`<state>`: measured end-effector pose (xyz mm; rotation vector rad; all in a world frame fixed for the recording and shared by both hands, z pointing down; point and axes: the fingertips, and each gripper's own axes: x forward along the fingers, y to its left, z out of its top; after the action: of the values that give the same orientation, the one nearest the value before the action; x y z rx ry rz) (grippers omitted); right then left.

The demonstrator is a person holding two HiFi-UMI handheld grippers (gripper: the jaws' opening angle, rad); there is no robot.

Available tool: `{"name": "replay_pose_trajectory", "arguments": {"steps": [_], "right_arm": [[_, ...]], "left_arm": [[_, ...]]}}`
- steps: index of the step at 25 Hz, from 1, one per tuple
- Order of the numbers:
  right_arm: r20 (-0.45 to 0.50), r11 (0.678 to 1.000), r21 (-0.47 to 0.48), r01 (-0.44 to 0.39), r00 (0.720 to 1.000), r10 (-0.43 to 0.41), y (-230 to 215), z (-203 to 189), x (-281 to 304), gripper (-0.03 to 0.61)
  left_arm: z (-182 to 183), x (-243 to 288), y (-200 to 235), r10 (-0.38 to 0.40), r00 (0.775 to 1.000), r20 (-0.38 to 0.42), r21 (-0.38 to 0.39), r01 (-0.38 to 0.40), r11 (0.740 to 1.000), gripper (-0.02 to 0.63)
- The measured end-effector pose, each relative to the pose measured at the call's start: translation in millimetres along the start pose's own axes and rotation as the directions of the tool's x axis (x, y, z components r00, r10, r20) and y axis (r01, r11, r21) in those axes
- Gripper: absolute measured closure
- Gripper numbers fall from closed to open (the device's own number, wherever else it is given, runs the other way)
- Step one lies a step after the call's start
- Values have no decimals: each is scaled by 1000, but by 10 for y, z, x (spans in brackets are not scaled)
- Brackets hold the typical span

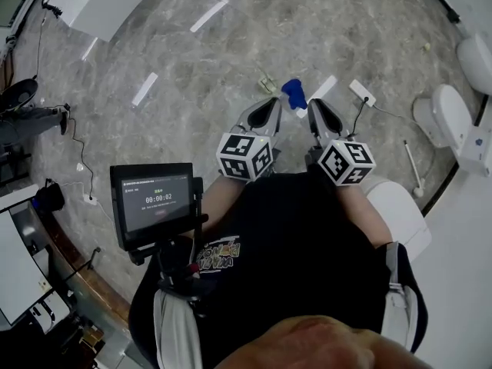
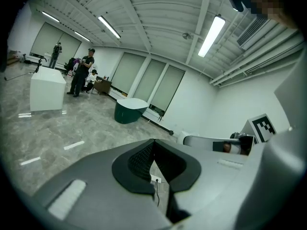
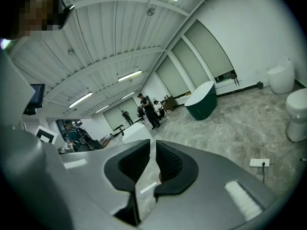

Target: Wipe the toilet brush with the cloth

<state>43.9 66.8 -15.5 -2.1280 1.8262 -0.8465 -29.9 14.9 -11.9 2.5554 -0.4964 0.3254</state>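
A blue cloth point(image 1: 293, 93) lies crumpled on the grey marble floor just ahead of both grippers. A slim white rod with a thicker end point(image 1: 413, 169), apparently the toilet brush, lies on the floor at the right beside a toilet. Both grippers are held close to the person's chest and point forward. The left gripper point(image 1: 274, 101) point(image 2: 152, 142) is shut, its tips touching, with nothing in it. The right gripper point(image 1: 314, 103) point(image 3: 153, 143) stands slightly open, a narrow gap between its pads and only floor behind it. Neither gripper touches the cloth or the rod.
A white power strip point(image 1: 361, 91) point(image 3: 261, 163) with a cable lies right of the cloth. White toilets point(image 1: 450, 118) point(image 3: 297, 114) stand at the right. A small screen on a mount point(image 1: 154, 198) sits by the person's left side. Farther off are a green tub point(image 2: 129, 110), a white box point(image 2: 47, 87) and people.
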Motion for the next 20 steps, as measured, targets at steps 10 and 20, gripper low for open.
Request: {"name": "replay_pose_trajectory", "arguments": {"steps": [10, 20], "right_arm": [[18, 998, 45, 53, 998, -54, -2, -244, -126, 534], [-58, 990, 39, 132, 990, -130, -494, -359, -144, 528]], "left_arm": [[-258, -101, 53, -27, 998, -52, 0, 27, 1000, 614], [-622, 178, 188, 5, 990, -139, -60, -13, 998, 614]]}}
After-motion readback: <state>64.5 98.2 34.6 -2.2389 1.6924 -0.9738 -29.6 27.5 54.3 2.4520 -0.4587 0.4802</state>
